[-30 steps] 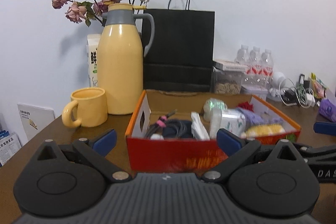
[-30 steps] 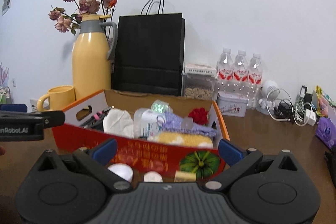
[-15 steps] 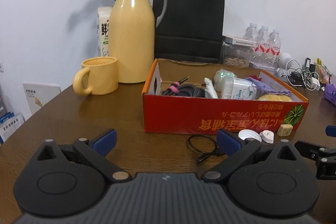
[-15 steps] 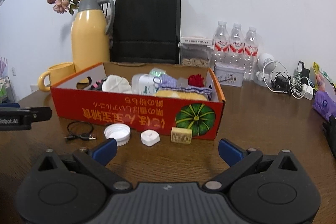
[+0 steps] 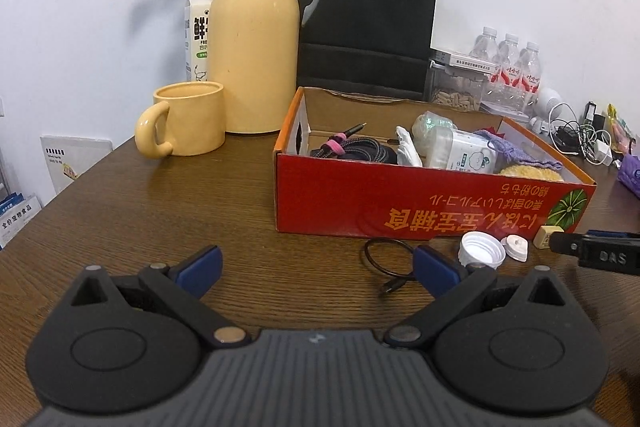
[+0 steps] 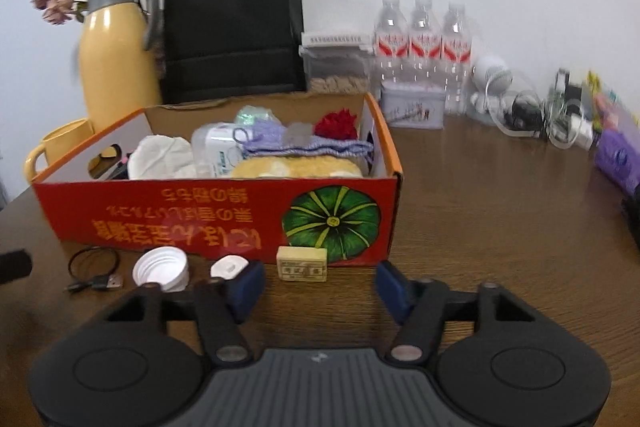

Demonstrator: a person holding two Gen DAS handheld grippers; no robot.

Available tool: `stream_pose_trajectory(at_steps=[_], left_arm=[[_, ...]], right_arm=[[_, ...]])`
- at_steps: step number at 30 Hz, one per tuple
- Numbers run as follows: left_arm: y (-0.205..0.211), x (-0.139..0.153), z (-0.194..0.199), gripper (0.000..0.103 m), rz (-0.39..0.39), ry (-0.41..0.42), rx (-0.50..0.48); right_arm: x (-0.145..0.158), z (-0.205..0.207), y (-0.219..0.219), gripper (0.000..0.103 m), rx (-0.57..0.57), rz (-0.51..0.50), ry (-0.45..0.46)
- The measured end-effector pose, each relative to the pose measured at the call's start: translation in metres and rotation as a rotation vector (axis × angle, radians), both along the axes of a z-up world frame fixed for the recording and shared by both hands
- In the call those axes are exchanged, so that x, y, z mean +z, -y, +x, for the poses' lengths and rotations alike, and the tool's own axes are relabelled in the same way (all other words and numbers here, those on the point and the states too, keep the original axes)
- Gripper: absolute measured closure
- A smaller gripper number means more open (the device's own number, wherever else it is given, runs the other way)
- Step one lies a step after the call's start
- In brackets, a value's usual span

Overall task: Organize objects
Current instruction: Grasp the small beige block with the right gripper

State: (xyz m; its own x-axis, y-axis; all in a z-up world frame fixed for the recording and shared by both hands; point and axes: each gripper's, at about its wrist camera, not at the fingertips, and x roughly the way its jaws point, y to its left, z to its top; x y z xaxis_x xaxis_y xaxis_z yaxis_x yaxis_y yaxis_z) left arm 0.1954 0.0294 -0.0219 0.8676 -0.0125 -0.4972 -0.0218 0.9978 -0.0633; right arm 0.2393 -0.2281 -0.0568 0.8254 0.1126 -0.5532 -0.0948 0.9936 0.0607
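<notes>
A red cardboard box full of small items stands on the wooden table. In front of it lie a black cable loop, a white bottle cap, a small white piece and a beige block. My left gripper is open and empty, low over the table, with the cable by its right finger. My right gripper is open and empty, just short of the beige block.
A yellow thermos with dried roses, a yellow mug, a milk carton and a black paper bag stand behind the box. Water bottles, a tin and tangled chargers sit at the back right.
Both grippers have drawn back from the box and dropped lower. The small items in front of the box have come into view. The right gripper has narrowed somewhat and neared the beige block.
</notes>
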Motion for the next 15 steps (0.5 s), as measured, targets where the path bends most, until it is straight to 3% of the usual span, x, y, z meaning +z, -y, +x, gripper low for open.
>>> stream_pose_trajectory(at_steps=[6, 8, 10, 15], left_arm=[[0.001, -0.002, 0.003, 0.000, 0.002, -0.013, -0.003], [0.001, -0.002, 0.003, 0.000, 0.001, -0.015, -0.003], [0.001, -0.002, 0.003, 0.000, 0.001, -0.017, -0.003], [0.000, -0.005, 0.007, 0.000, -0.003, -0.037, 0.002]], right_arm=[[-0.002, 0.012, -0.009, 0.050, 0.025, 0.012, -0.005], [-0.004, 0.016, -0.013, 0.066, 0.027, 0.002, -0.018], [-0.006, 0.021, -0.015, 0.074, 0.026, 0.003, -0.036], [-0.004, 0.016, -0.012, 0.074, 0.023, 0.030, -0.016]])
